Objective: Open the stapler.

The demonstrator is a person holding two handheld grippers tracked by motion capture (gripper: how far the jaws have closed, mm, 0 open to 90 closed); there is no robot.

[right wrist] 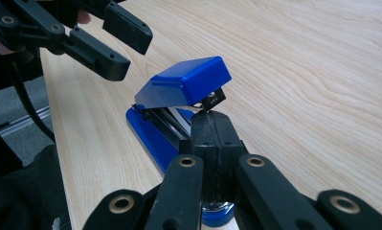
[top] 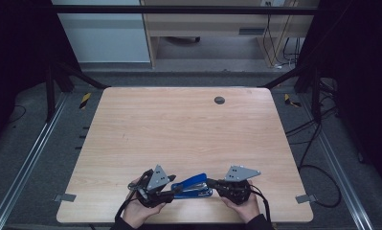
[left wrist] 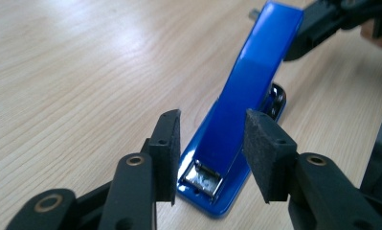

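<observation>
Left claw (left wrist: 212, 158) stands part open, its pads either side of the blue stapler's (left wrist: 246, 110) near end without pressing on it. Right claw (right wrist: 211, 132) is closed, jaws together at the stapler's other end, just under the raised blue lid; whether it pinches a part of the stapler cannot be told. In the high view the stapler (top: 194, 186) lies on the counter (top: 179, 129) near the front edge, between the left claw (top: 172, 188) and right claw (top: 212, 184), lid tilted up.

Counter surface is pale wood grain with a dark round grommet (top: 219, 100) near the far edge. Rest of the top lies bare toward the back and both sides. Metal rails (top: 30, 158) run along the floor on either side, with loose cables (top: 318, 172) to the right. Wooden furniture (top: 203, 24) stands beyond the far edge.
</observation>
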